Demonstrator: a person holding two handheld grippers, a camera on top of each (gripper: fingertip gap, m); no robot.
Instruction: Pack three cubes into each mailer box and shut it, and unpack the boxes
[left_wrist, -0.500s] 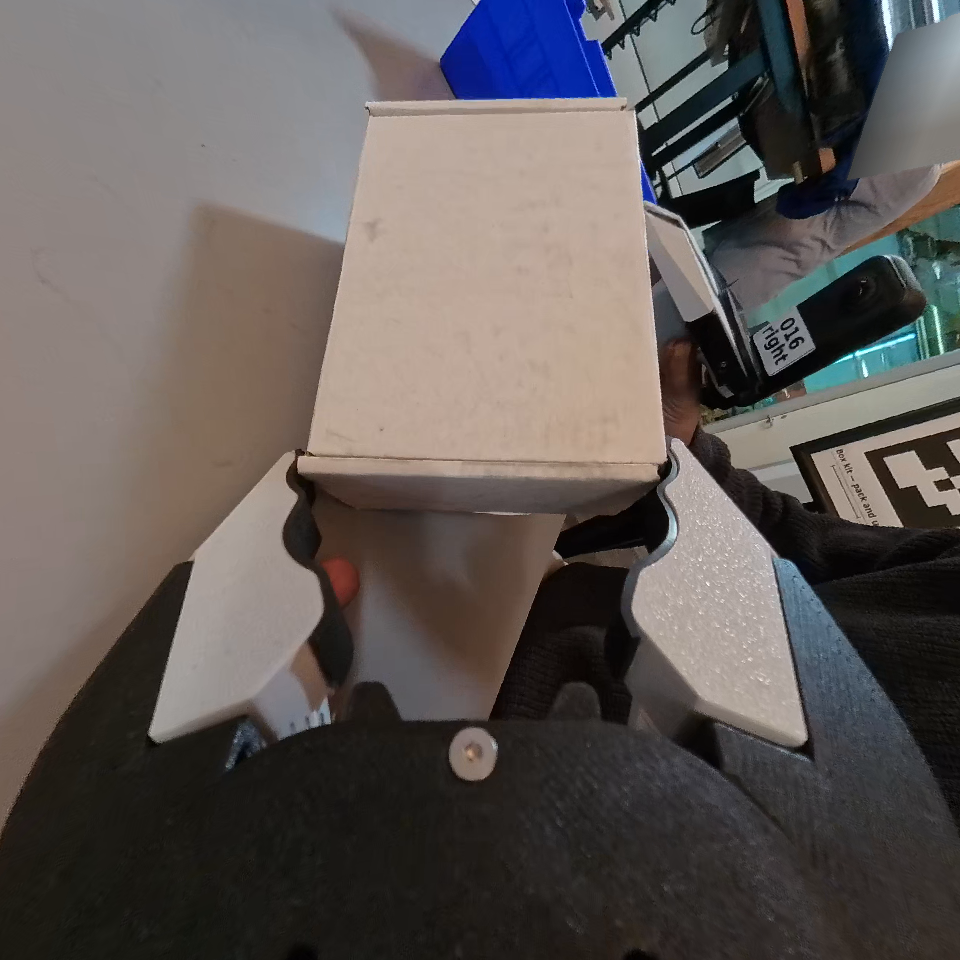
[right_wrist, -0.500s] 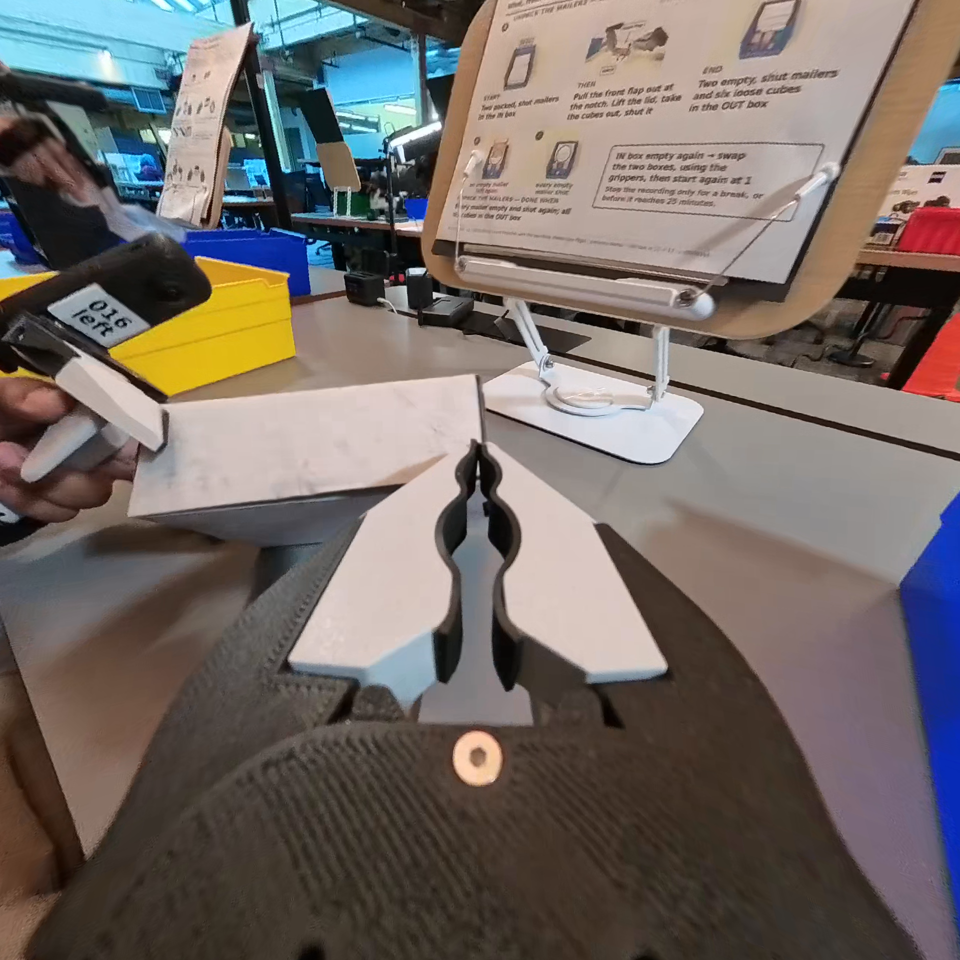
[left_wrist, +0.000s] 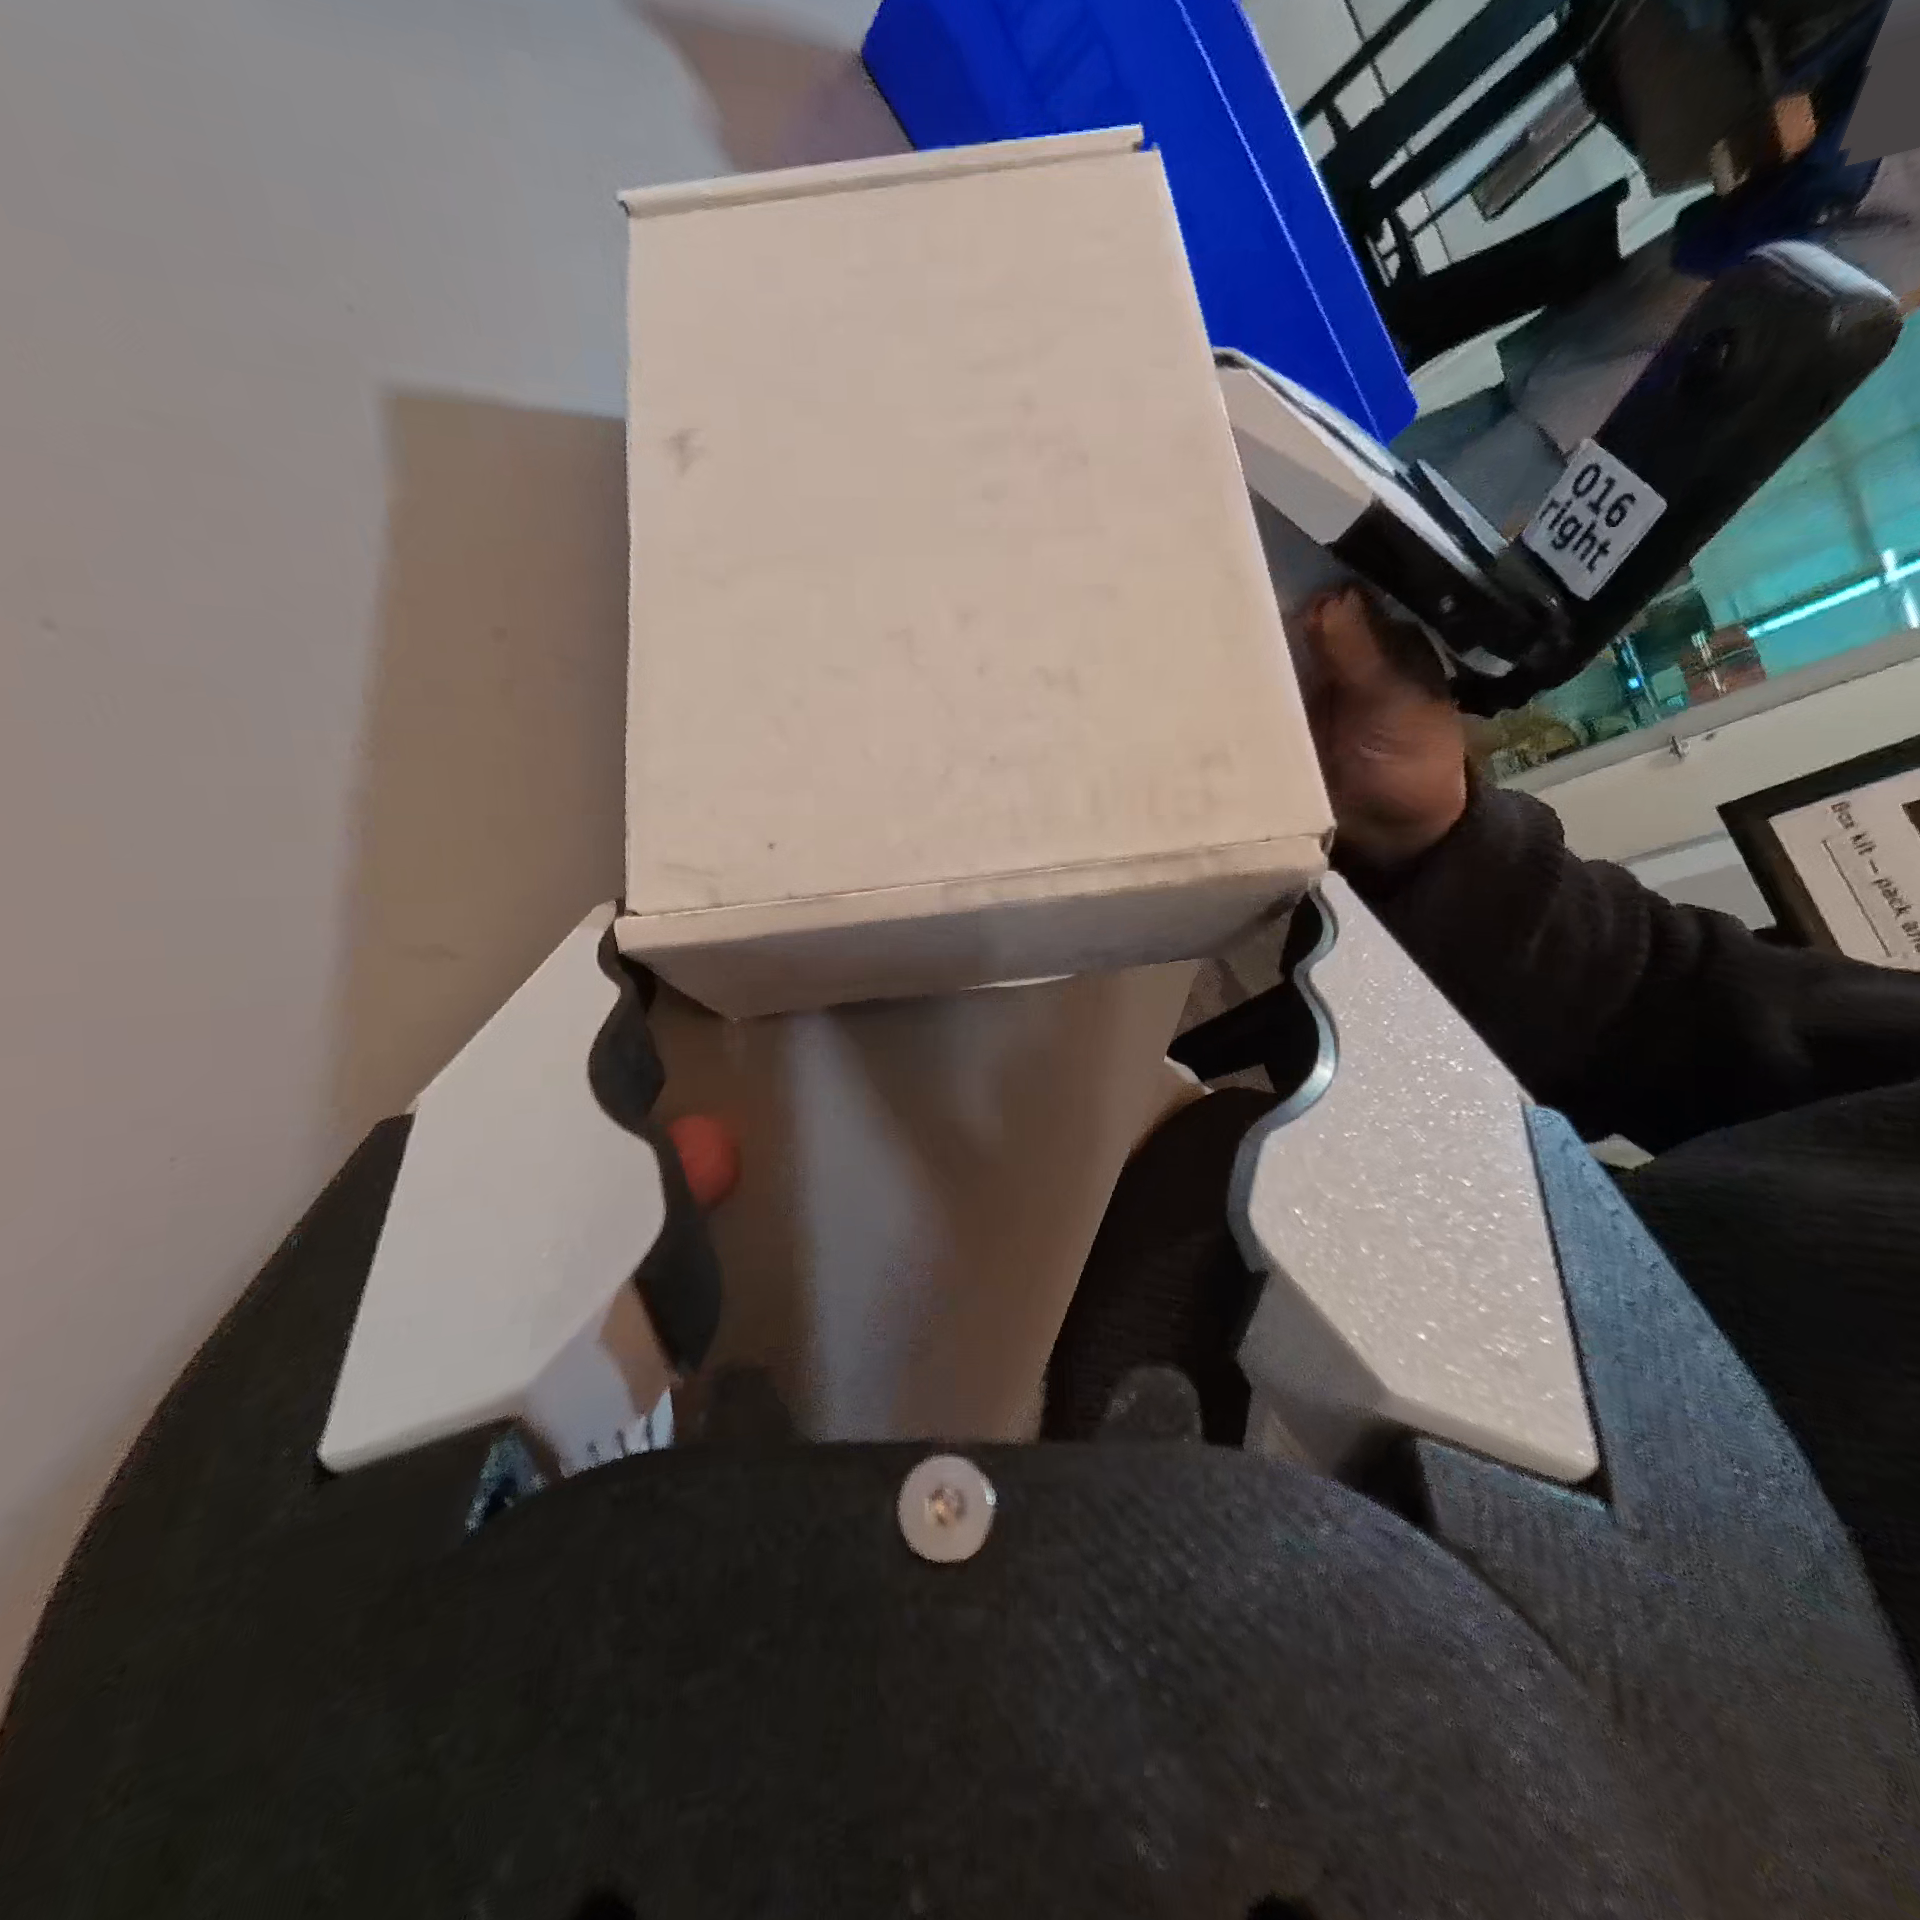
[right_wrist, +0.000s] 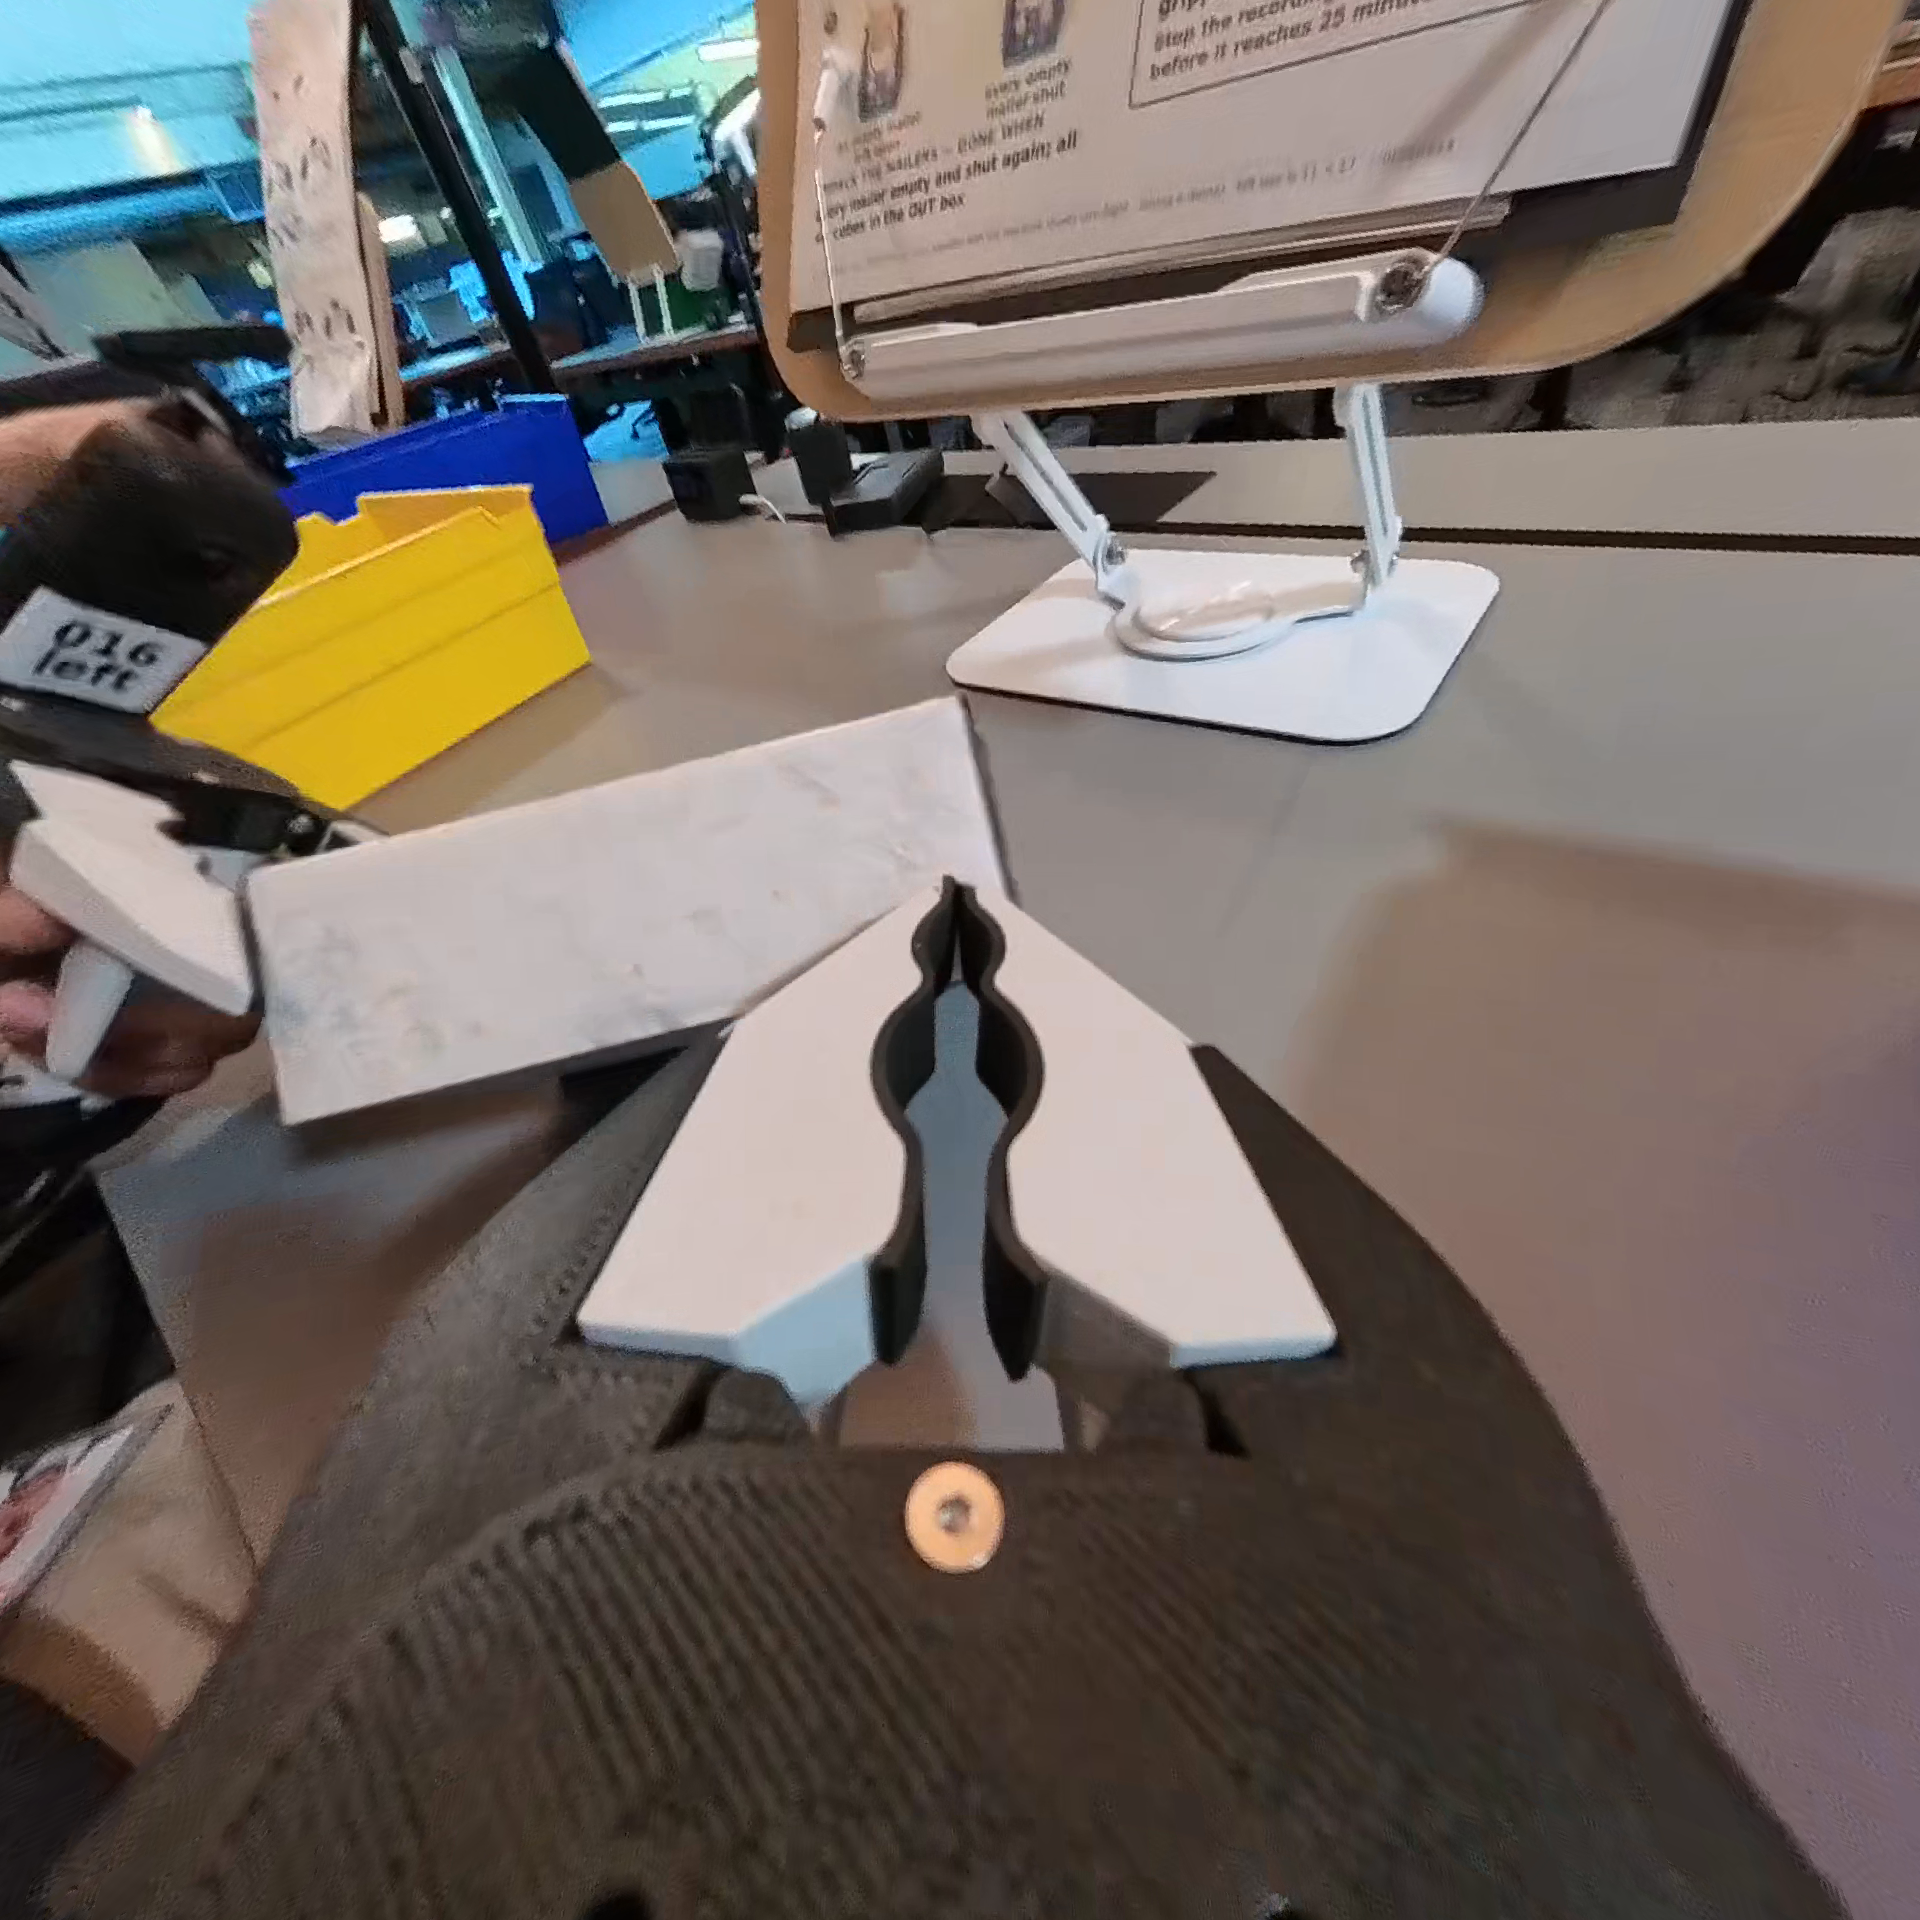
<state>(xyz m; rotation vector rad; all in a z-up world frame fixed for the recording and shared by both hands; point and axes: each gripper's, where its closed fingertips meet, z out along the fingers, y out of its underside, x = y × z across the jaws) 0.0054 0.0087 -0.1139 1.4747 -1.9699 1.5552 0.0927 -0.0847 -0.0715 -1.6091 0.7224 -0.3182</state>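
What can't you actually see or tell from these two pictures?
- Inside the white mailer box: lid shut in both views, so cubes are unknowable.
- Left tongs: the box hides any contact.
- Right tongs: tips meet; the box hides any pinched flap.
- Blue bin: cut off, blurred.

Yellow bin (right_wrist: 384, 634), blue bin (left_wrist: 1164, 208), white document stand (right_wrist: 1236, 634), grey table (right_wrist: 1558, 1039)
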